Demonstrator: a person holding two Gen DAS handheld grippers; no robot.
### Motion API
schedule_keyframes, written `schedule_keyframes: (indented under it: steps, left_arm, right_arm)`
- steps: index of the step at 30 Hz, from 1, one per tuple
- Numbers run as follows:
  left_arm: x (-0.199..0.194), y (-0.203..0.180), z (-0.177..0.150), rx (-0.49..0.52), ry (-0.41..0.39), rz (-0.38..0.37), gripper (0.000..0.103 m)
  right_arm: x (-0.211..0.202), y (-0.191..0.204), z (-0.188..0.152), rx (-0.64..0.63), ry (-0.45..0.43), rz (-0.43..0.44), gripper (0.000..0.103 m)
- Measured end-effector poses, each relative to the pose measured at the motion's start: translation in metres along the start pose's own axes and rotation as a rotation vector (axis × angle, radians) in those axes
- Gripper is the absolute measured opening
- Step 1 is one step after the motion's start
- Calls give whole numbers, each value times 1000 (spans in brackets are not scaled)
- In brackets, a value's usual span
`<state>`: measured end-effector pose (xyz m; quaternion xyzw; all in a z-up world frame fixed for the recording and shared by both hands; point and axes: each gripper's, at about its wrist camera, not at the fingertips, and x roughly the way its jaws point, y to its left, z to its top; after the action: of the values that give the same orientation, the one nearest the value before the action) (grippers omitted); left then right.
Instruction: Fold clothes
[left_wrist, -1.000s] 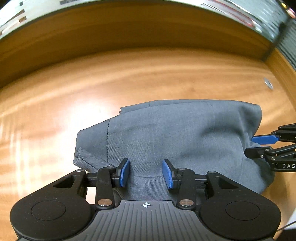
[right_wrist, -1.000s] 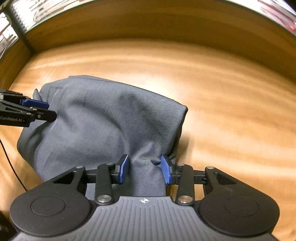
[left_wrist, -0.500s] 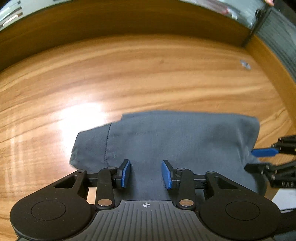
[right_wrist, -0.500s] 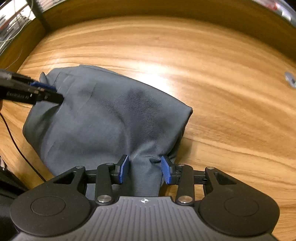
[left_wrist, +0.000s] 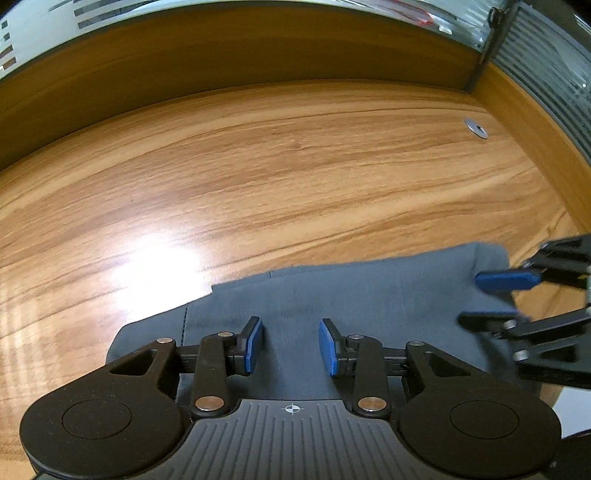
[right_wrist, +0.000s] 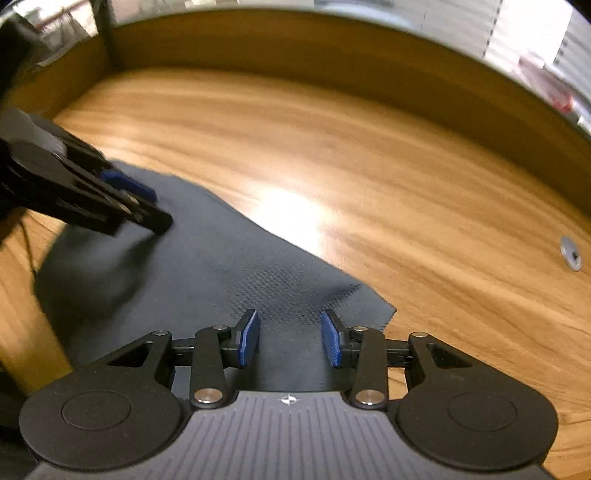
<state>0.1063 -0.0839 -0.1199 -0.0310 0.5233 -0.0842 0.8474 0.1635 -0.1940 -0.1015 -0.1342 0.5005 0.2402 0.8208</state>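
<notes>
Both grippers sit low over the near edge of the gray garment (left_wrist: 369, 295): the left gripper (left_wrist: 291, 345) and right gripper (right_wrist: 290, 339) each have blue pads spread apart, gripping nothing. The cloth lies folded flat on the wooden table (left_wrist: 295, 166); beyond it, bare wood.

1. Wooden tabletop (left_wrist: 295, 177): bare across the middle and upper part of both wrist views; open passage.
2. Raised wooden rim board (left_wrist: 240, 55): walls off the top of each frame; it turns a corner at upper right of the left view.
3. Small round metal fitting (left_wrist: 476, 129): flush in the tabletop, upper right of the left view, right edge of the right view.
4. Folded grey fabric garment (left_wrist: 369, 299): covers the lower centre of both frames.
5. Right gripper (left_wrist: 491, 299): intrudes from the right edge of the left view.
6. Left gripper (right_wrist: 155, 206): intrudes from the left edge of the right view.
</notes>
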Motion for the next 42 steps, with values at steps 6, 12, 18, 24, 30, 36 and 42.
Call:
schedule_keyframes:
  steps: [6,12,18,24,30,36,42]
  left_arm:
    - [11,6,15,-40,-10,-14,40]
    - [-33,33,7,-92,-66,-37,46]
    - [-63,64,-20,-195,-68,-67,54]
    - [-87,92,-48,-311,-63,-102,64]
    - [-93,103,-72,-350,-49,-132,71]
    - [-93,111,-89,-416,-37,-211,81]
    - [-80,104,-99,-457,19,-306,81]
  right_arm:
    - [6,-4,4,-4,14,6,40]
    - [-33,6,-2,-43,-42,-5,40]
    - [-68,55,-17,-176,-111,50,44]
    - [-63,120,-47,-423,-98,30,57]
    - [-35,158,-79,-641,-61,-114,69]
    - [-21,168,-92,-722,-49,-234,61]
    - [-30,166,-69,-586,-30,-221,22]
